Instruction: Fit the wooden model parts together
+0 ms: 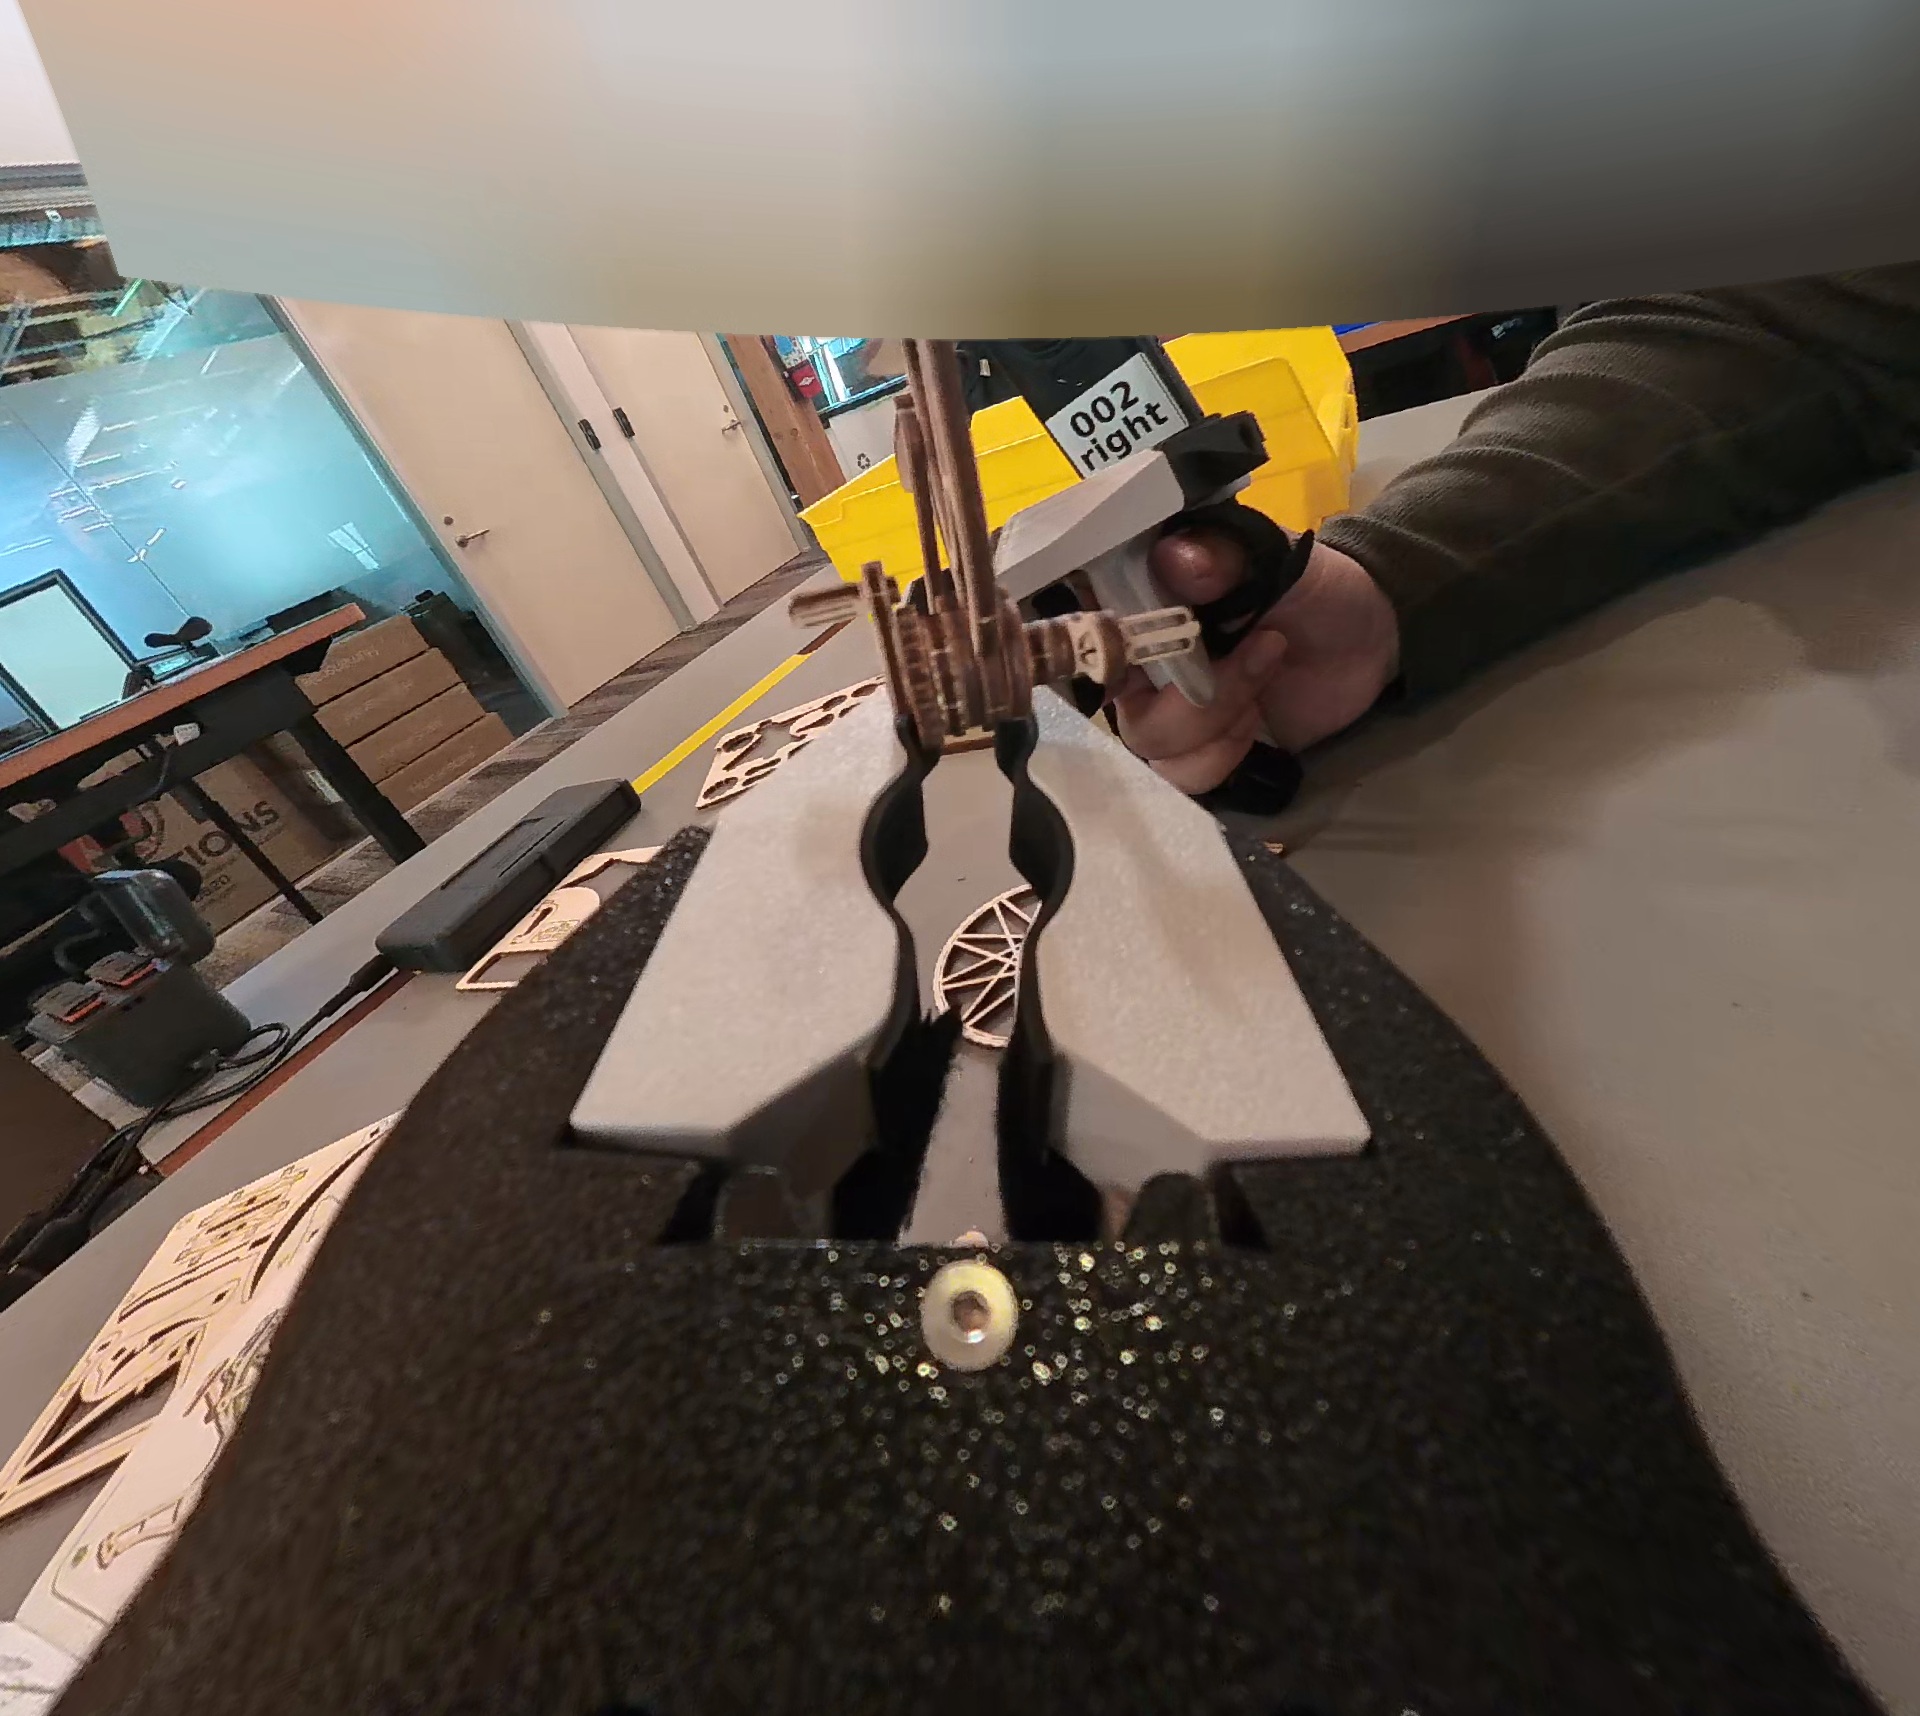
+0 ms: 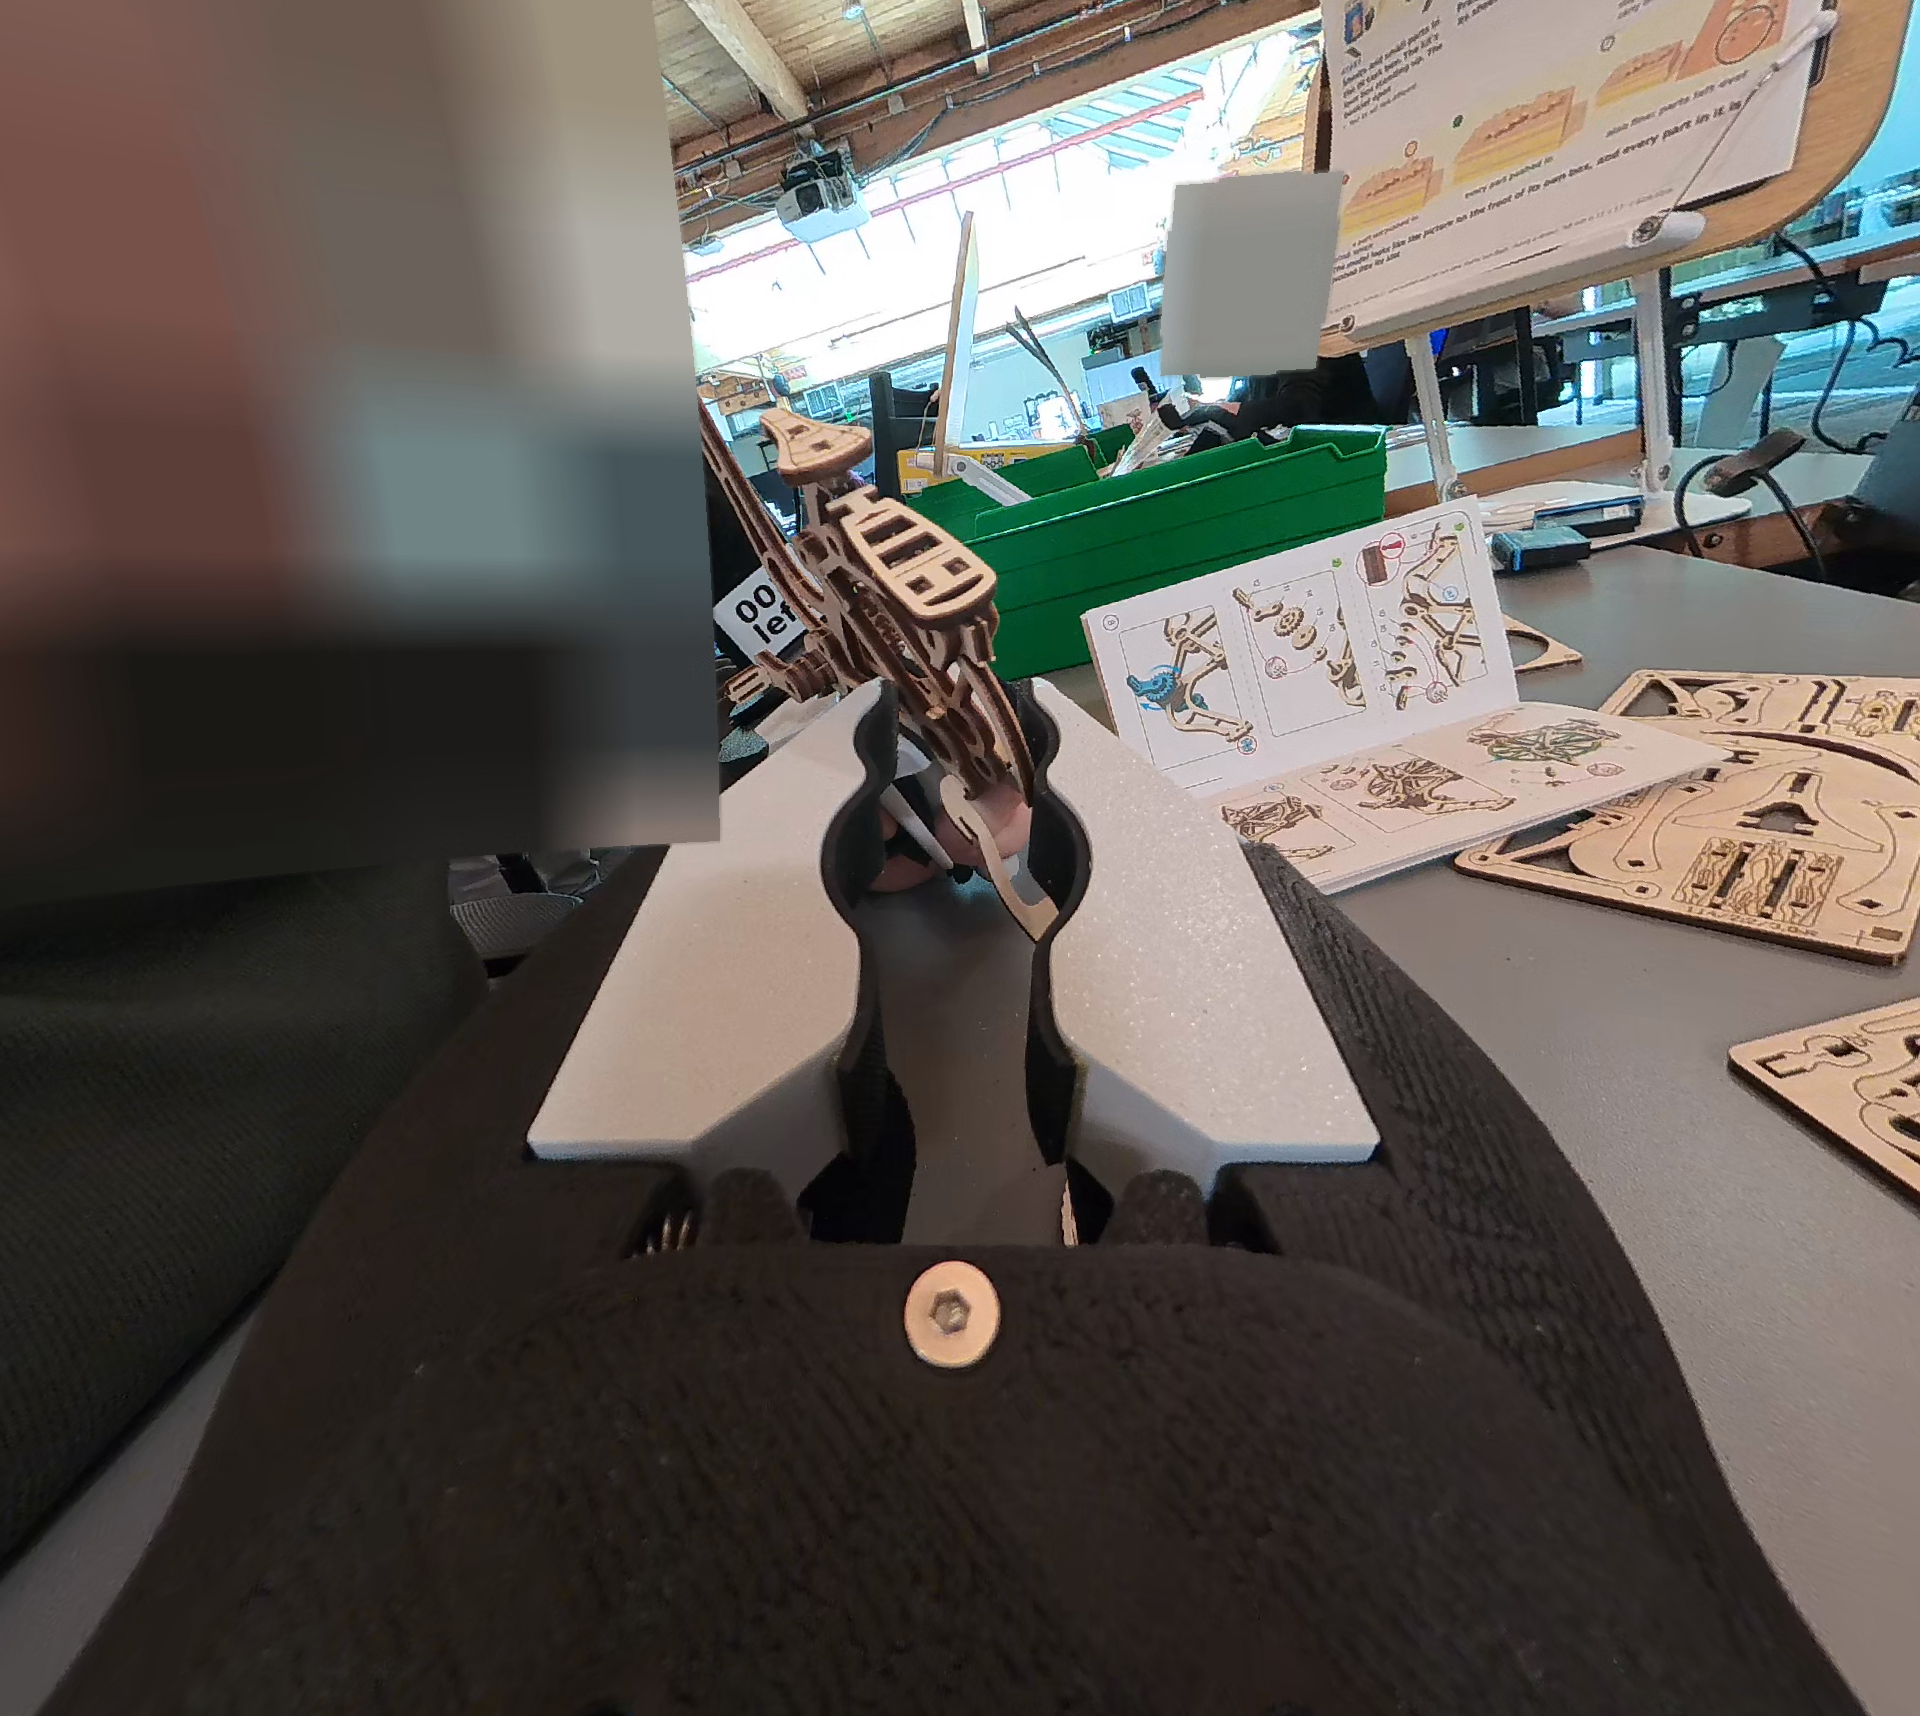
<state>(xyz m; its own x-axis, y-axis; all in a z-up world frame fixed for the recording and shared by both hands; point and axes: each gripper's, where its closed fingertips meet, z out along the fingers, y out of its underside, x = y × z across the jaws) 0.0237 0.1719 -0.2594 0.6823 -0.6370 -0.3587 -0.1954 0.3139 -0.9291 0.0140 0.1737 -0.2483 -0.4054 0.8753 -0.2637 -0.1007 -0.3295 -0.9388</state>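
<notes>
A partly built wooden model [image 1: 951,658], a frame with gears and an axle, is held upright above the grey table [image 1: 1558,939]. My left gripper [image 1: 964,731] is shut on its lower end. My right gripper [image 2: 961,731] is shut on the same model [image 2: 894,617], on a curved frame piece, with the saddle-like part above. In the left wrist view the right gripper [image 1: 1013,560] reaches in from behind the model, held by a hand [image 1: 1278,658]. A wooden spoked wheel [image 1: 987,960] lies flat on the table under my left fingers.
Punched wooden sheets lie at the left [image 1: 156,1303] and at the right [image 2: 1714,793]. An open instruction booklet [image 2: 1351,679] stands before a green bin [image 2: 1143,523]. A yellow bin [image 1: 1288,419] and a black box [image 1: 509,877] sit farther off. An instruction board on a stand [image 2: 1610,56] rises at the right. Less than 4 cm separates the two grippers' tips.
</notes>
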